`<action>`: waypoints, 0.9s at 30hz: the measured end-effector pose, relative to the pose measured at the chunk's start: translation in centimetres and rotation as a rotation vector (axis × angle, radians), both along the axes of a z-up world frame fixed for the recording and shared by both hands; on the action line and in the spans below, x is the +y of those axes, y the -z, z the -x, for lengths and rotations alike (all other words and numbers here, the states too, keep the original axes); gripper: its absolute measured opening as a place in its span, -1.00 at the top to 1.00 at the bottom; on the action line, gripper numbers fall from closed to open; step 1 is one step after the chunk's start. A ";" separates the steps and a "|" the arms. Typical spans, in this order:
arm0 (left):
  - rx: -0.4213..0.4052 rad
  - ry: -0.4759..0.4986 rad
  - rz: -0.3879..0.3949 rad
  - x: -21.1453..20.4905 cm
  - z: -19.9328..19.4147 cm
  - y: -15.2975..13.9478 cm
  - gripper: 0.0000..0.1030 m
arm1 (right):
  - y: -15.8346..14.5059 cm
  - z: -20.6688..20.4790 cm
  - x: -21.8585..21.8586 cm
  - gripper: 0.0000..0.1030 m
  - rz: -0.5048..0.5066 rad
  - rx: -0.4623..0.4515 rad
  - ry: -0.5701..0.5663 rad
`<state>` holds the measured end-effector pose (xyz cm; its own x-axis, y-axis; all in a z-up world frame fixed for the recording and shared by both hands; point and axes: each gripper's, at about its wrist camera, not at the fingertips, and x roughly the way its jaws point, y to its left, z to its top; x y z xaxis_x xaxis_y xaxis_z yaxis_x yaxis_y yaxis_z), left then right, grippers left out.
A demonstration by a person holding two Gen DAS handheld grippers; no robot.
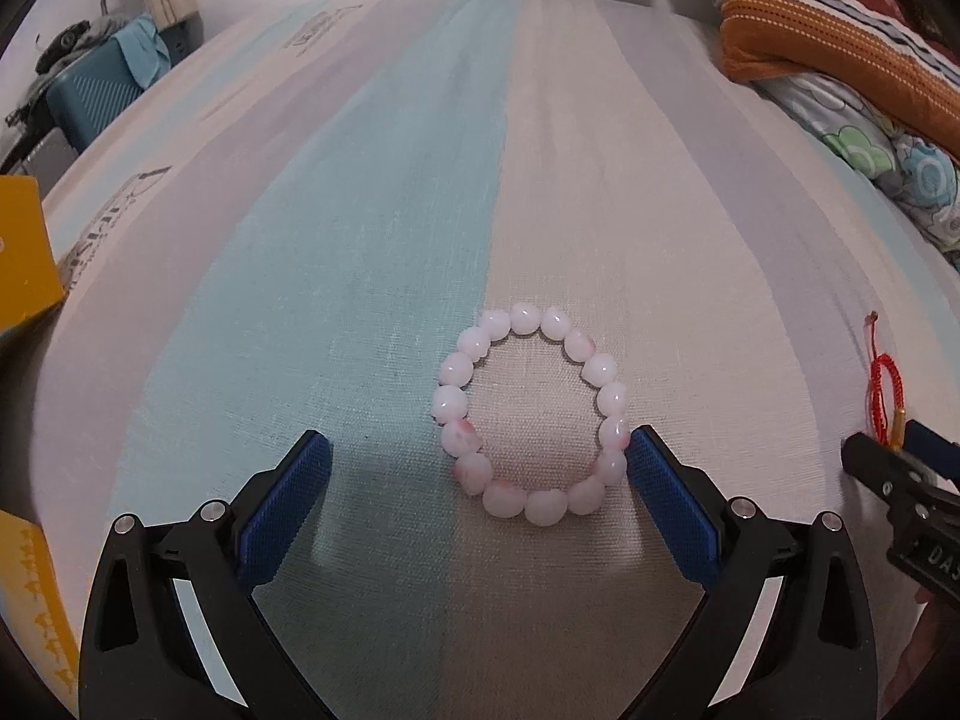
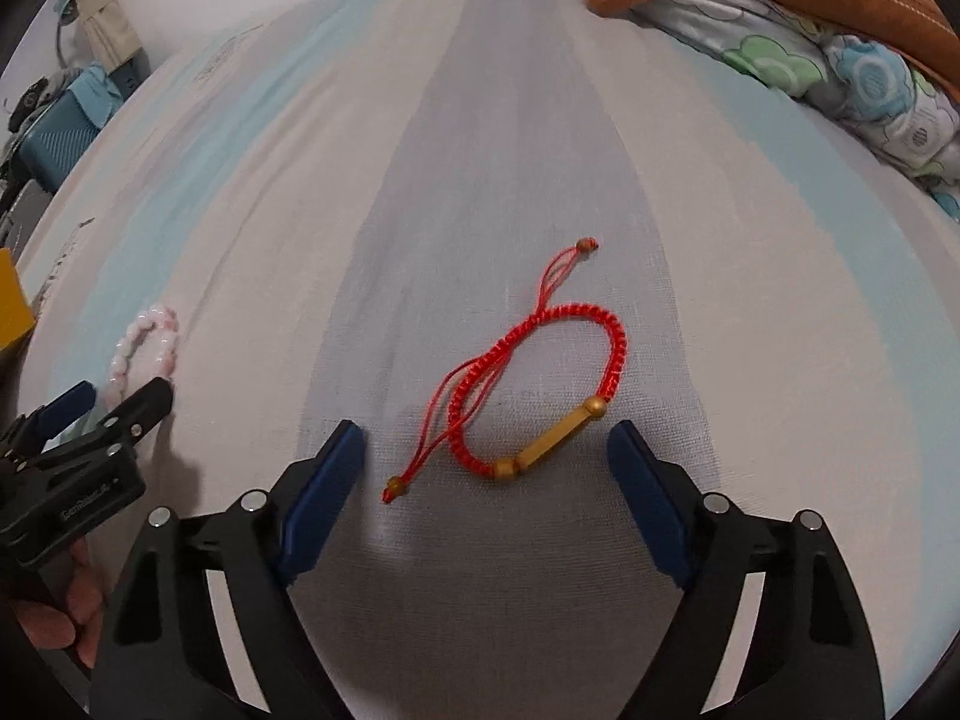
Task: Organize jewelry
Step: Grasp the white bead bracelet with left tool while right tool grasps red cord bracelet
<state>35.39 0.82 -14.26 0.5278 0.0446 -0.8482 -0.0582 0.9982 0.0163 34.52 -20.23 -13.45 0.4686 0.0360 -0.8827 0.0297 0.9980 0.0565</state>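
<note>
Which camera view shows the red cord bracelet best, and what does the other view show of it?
The right wrist view is best: the whole red cord bracelet lies flat between the open right gripper fingers, with its gold beads visible. The left wrist view shows only a thin red part at the right edge, partly hidden behind the other gripper.

The right tool (image 1: 900,474), seen at about four o'clock in the left wrist view, carried white capitals on its black body that began "DAS", the rest cut off by the picture's edge. In the right wrist view, the left tool (image 2: 114,396) at about eight o'clock bore a small white word on its black body, too blurred to read. Faint grey print on the bed sheet (image 1: 108,228) at nine o'clock could not be made out.
</note>
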 end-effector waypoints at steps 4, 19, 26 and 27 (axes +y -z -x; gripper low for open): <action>0.000 -0.001 0.012 0.2 0.1 0.1 -0.80 | 0.0 0.0 0.3 -0.36 0.023 0.004 0.003; -0.007 -0.026 0.057 1.5 0.5 -0.7 0.64 | -0.5 -0.4 -0.9 0.67 0.039 0.055 0.034; -0.017 -0.020 0.074 1.7 0.9 -2.1 0.64 | -1.0 -0.8 -1.8 0.69 -0.004 0.072 0.045; -0.023 -0.018 0.076 1.7 1.0 -2.5 0.64 | -1.2 -0.7 -2.0 0.69 -0.011 0.072 0.049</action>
